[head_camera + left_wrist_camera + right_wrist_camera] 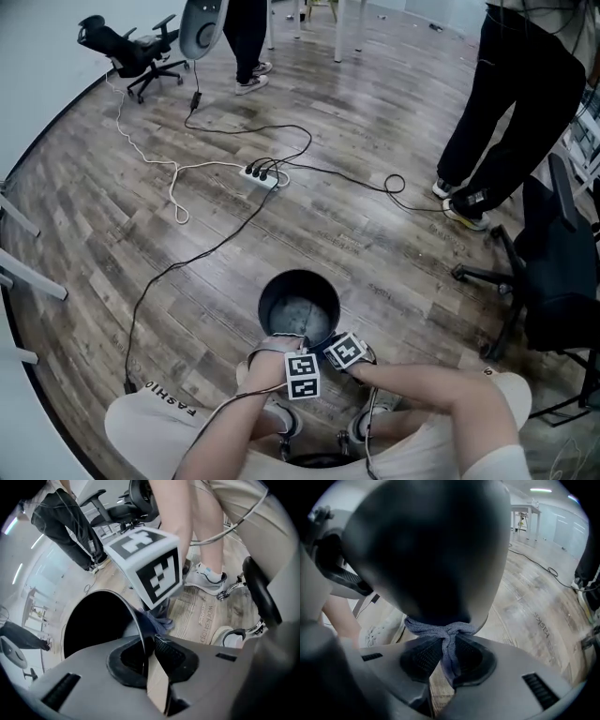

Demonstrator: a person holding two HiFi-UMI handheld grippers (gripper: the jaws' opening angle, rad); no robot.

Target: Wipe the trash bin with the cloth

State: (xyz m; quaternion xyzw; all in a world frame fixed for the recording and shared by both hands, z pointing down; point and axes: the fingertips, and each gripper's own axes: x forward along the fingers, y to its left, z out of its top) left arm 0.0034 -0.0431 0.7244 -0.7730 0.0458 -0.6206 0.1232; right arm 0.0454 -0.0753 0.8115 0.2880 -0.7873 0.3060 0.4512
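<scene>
Trash bin [298, 307] has its thin rim pinched between the jaws of the left tool [149, 656]; the right tool [445, 656] is clamped on a blue-grey cloth [440, 631] pressed against the bin's outer wall.

A round black trash bin [298, 302] stands on the wooden floor [394, 234], with the left gripper [296, 364] and right gripper [341, 347] side by side at its near rim. A power strip [262, 174] lies farther off, and an office chair [555, 281] stands at the right

Around the trash bin [279, 291], bare floor [394, 267] lies open from nine to two o'clock. A power strip [262, 174] with trailing cables lies at eleven, an office chair [553, 281] blocks three, and the seated person's knees [150, 427] close off six.
</scene>
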